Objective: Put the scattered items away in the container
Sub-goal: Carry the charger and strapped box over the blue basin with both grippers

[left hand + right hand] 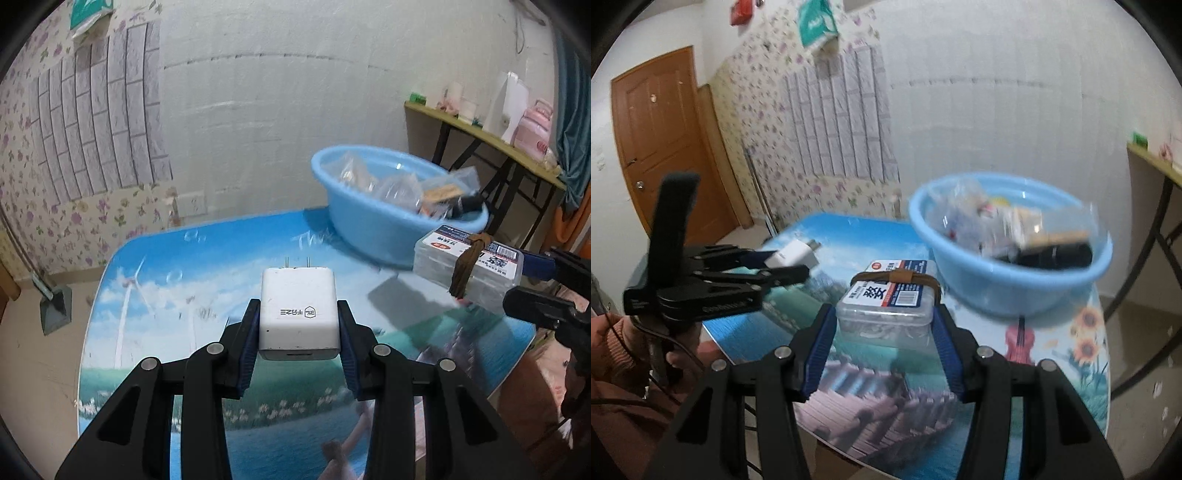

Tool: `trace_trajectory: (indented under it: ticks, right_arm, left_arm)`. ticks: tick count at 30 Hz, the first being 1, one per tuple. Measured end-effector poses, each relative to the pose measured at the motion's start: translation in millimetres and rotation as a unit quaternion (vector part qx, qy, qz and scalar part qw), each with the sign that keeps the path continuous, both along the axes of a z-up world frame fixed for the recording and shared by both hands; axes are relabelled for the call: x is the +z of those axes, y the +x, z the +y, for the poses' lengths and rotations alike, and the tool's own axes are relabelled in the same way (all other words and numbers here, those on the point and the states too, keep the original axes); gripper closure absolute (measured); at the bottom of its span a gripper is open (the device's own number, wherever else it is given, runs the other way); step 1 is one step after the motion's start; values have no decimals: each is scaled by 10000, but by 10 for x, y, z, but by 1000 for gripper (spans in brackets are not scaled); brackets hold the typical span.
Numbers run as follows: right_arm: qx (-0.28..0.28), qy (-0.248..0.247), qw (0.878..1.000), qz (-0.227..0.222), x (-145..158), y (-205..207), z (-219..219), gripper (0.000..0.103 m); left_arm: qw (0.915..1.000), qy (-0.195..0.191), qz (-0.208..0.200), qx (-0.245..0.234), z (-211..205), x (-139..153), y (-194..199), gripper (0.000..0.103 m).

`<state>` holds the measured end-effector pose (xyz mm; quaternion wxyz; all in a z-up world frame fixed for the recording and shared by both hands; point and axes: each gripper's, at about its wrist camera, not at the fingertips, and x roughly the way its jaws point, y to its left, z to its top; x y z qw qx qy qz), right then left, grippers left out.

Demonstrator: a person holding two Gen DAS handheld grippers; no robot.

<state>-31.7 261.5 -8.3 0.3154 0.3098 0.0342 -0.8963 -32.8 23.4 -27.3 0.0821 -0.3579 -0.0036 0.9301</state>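
Note:
My left gripper (298,308) is shut on a white charger plug (299,321), prongs pointing away, held above the picture-printed table (184,258). In the right wrist view the left gripper (790,264) and its plug (792,254) show at the left. My right gripper (884,317) is shut on a clear plastic box (886,306) with a printed label and a brown band around it, lifted off the table (849,236). That box (469,258) and the right gripper (532,284) appear at the right of the left wrist view. The blue basin (369,229) (997,288) stands behind, holding several bagged items.
A narrow side table (480,129) with bottles and a pink pot stands to the right of the basin. A dustpan (55,306) leans on the floor at the left. A brown door (661,140) is far left. A person's sleeve (613,350) holds the left gripper.

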Motion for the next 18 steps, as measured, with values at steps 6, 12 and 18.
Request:
trace_trajectory:
  ticks: [6, 12, 18]
  right_arm:
    - [-132, -212, 9990, 361, 215, 39, 99, 51]
    - [-466, -284, 9973, 495, 307, -158, 262, 51]
    - [-675, -347, 9957, 526, 268, -410, 396, 51]
  left_arm:
    - [9991, -7, 333, -257, 192, 258, -133, 65]
    - [9976, -17, 446, -530, 460, 400, -361, 65]
    - [9952, -76, 521, -829, 771, 477, -628, 65]
